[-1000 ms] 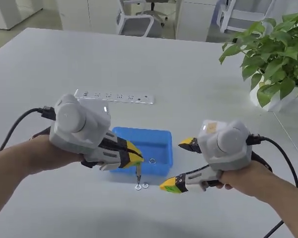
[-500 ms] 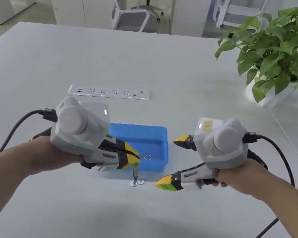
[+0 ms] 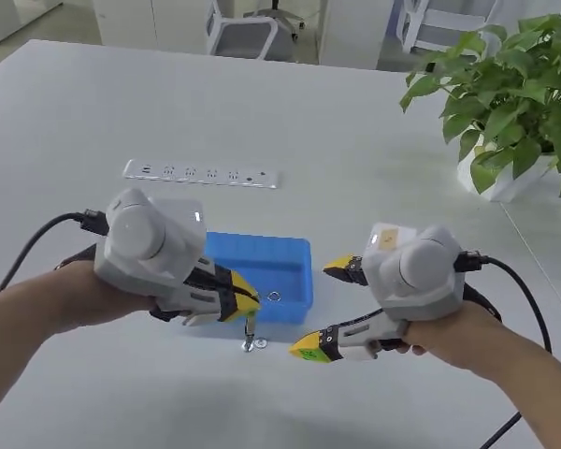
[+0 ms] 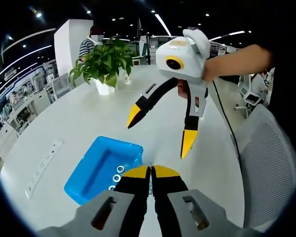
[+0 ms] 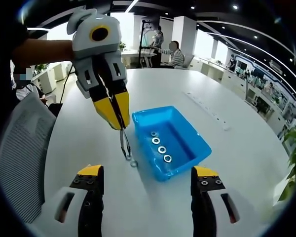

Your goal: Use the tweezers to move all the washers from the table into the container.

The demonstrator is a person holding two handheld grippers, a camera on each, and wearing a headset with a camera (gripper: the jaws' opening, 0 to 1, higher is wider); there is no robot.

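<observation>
My left gripper (image 3: pixel 246 301) is shut on thin metal tweezers (image 3: pixel 250 329) that point down at two small washers (image 3: pixel 253 345) on the white table, just in front of the blue container (image 3: pixel 290 251). The right gripper view shows the tweezers (image 5: pixel 124 142) with their tips at the washers (image 5: pixel 131 161). Several washers (image 5: pixel 159 146) lie inside the container (image 5: pixel 196 141). My right gripper (image 3: pixel 329 306) hovers open to the right of the washers, its jaws wide apart and holding nothing. From the left gripper view, the right gripper (image 4: pixel 163 129) hangs over the table beyond the container (image 4: pixel 91 173).
A white power strip (image 3: pixel 201 174) lies beyond the container. A potted plant (image 3: pixel 505 103) stands at the table's far right. Office chairs (image 3: pixel 243 28) stand past the far edge. Black cables trail from both grippers.
The head camera has shifted a little. The tweezers stay at the two washers and the right gripper stays open beside them.
</observation>
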